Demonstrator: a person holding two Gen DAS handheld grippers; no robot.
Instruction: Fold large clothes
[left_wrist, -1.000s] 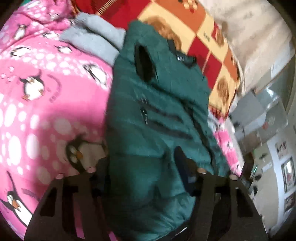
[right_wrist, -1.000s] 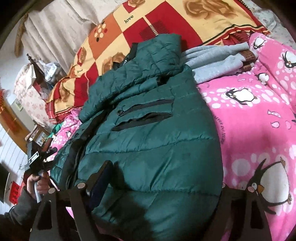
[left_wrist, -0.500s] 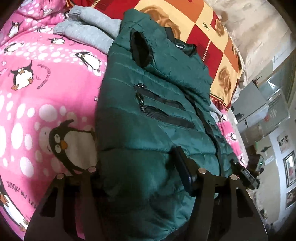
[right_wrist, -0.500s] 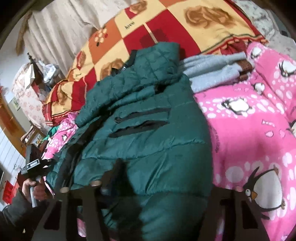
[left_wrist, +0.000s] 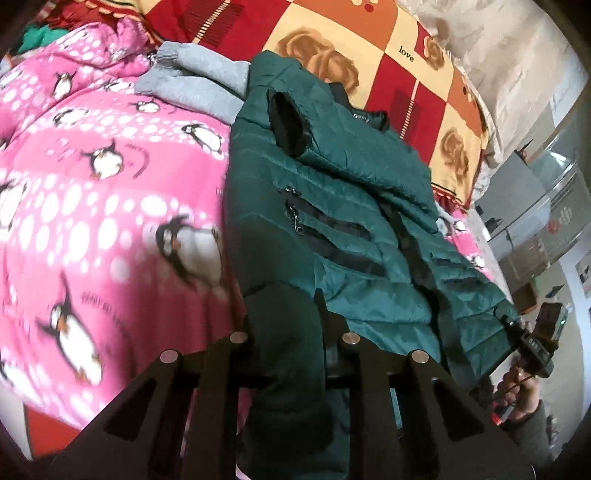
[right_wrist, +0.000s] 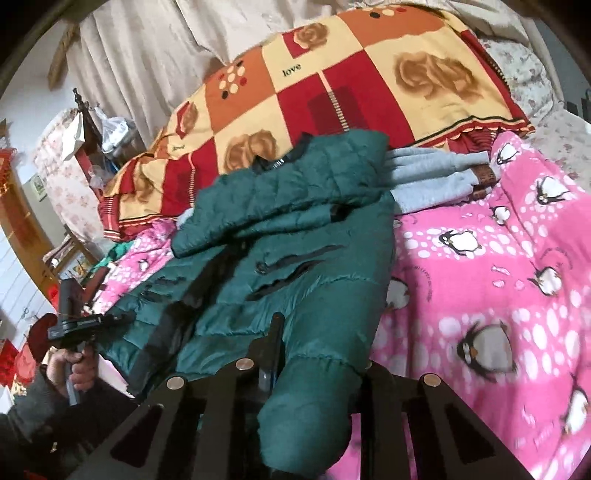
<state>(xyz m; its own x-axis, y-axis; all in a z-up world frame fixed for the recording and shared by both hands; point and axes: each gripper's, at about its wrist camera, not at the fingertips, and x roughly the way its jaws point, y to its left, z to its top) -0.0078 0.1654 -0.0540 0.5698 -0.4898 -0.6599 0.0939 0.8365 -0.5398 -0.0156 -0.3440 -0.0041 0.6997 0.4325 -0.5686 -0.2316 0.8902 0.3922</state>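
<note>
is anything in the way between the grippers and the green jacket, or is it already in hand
Nothing visible stands between them. The left gripper and right gripper are each shut on the hem of the green puffer jacket, which lies on the pink penguin blanket.

Soft, even indoor light, no hard shadows or glare. Motion blur smears the pink penguin blanket (left_wrist: 110, 206) left of the green jacket (left_wrist: 332, 206), sharper toward its collar. Strong fisheye bending and black corners around it.

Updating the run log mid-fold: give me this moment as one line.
left gripper: shut on green jacket hem | right gripper: shut on green jacket hem | jacket lies on pink penguin blanket | fold pending
</note>
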